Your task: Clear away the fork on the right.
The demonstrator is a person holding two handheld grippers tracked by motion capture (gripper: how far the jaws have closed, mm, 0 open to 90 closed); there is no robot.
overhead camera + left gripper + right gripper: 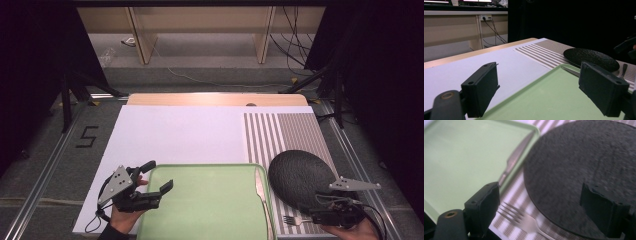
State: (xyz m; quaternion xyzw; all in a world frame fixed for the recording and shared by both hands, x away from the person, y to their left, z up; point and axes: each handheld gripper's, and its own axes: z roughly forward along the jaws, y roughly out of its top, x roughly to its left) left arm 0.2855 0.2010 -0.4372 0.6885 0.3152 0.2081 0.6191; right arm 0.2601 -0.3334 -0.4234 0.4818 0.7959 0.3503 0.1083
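Right gripper (541, 205): fingers (482, 207) spread apart, holding nothing, hovering low over the small silver metal fork (524, 220) at the near counter edge.
Fork position: lies flat on the striped grey-white placemat (280, 132), tines toward the tray, just beside the near rim of the round black textured plate (297, 177).
Left gripper (150, 187): fingers (481, 92) apart, empty, straddling the left rim of the pale green rectangular plastic tray (205, 200).
Knife: silver table knife (260, 186) rests along the tray's right rim, between tray and plate.
Counter (175, 135): white sheet over wood, mat on the right side.
Step guess: probably reaching for the fork.
Risk: fork is thin and flat, so fingers may close over it and slip; plate rim is near, a wide approach could bump it; knife on the tray rim may slide off if the tray gets nudged.
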